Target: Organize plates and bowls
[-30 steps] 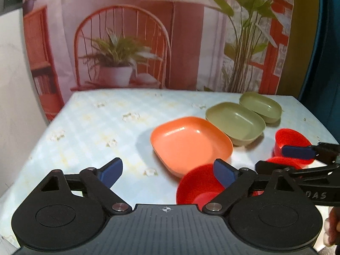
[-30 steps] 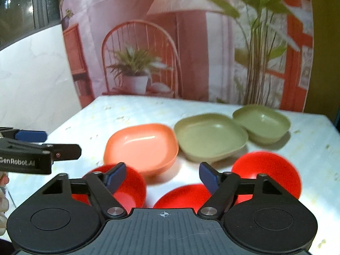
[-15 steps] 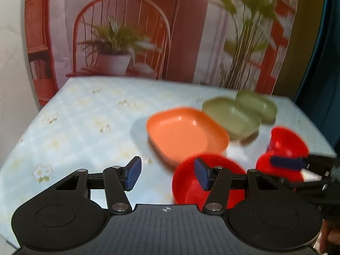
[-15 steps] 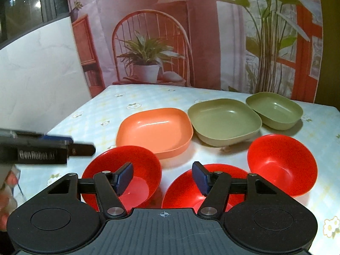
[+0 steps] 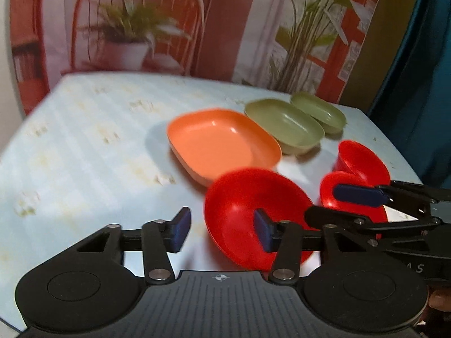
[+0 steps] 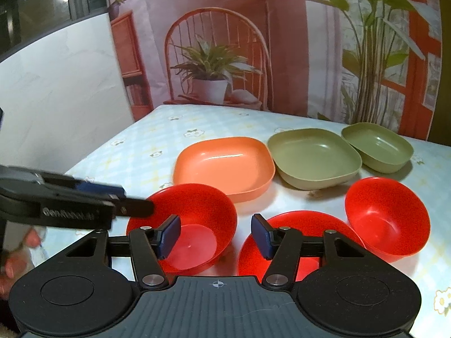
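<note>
Three red bowls sit in a row at the table's near side: a left one (image 6: 194,219), a middle one (image 6: 298,236) and a right one (image 6: 386,217). Behind them stand an orange plate (image 6: 225,166), a large green plate (image 6: 313,157) and a small green plate (image 6: 377,146). My left gripper (image 5: 220,232) is open, its right finger over the left red bowl (image 5: 253,214), its left finger outside the rim. My right gripper (image 6: 212,236) is open and empty, low between the left and middle bowls. It also shows in the left wrist view (image 5: 352,202).
The table (image 6: 157,146) has a pale checked cloth with small flowers. A printed backdrop (image 6: 253,42) with a chair and plants hangs behind it. A white wall (image 6: 56,98) stands to the left. My left gripper's arm (image 6: 70,200) crosses the right wrist view's left side.
Both grippers have moved down and closer to the red bowls. The left gripper's fingers have narrowed from wide open and now straddle the left bowl's rim.
</note>
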Action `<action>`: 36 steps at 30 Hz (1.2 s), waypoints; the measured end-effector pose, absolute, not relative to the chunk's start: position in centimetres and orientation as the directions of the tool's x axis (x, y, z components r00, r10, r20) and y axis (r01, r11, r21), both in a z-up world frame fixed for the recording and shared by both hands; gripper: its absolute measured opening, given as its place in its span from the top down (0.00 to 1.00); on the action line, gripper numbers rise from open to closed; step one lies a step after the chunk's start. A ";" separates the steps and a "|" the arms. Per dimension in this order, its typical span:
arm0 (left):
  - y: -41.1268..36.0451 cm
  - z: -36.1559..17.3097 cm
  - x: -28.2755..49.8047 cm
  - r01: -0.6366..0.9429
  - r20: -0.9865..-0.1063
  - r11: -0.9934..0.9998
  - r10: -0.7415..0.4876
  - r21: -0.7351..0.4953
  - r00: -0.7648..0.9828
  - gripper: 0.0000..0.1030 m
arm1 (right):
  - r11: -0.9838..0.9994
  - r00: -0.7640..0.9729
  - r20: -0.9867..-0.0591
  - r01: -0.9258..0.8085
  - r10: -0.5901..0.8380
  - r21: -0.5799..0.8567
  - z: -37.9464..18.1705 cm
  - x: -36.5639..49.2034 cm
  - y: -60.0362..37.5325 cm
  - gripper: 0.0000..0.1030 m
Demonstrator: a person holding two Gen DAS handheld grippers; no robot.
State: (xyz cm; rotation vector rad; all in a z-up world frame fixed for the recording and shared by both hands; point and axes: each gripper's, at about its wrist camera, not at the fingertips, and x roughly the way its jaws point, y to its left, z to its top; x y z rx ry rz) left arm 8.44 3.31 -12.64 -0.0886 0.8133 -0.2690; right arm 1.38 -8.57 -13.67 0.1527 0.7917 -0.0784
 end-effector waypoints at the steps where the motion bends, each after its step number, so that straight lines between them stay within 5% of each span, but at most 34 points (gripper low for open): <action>1: 3.5 -13.0 8.5 0.199 -0.712 0.960 -0.278 -0.195 0.644 0.60 | 0.986 0.699 -0.715 0.126 -0.012 0.106 -13.7 1.4 -8.5 0.49; 11: 4.5 -14.8 8.9 0.175 -0.720 0.938 -0.342 -0.299 0.604 0.83 | 0.989 0.683 -0.731 0.107 0.004 0.105 -14.2 1.9 -7.9 0.54; 18: 5.1 -15.2 9.1 0.123 -0.737 0.948 -0.307 -0.295 0.602 0.83 | 0.987 0.672 -0.741 0.111 0.012 0.117 -14.7 2.1 -7.9 0.58; 30: 5.3 -15.7 9.2 0.114 -0.751 0.950 -0.301 -0.292 0.588 0.83 | 0.984 0.669 -0.743 0.107 0.034 0.142 -15.2 2.0 -8.2 0.85; 36: 5.1 -15.1 8.9 0.134 -0.730 0.951 -0.300 -0.278 0.614 0.83 | 0.982 0.673 -0.738 0.104 0.047 0.157 -15.2 1.8 -8.4 0.88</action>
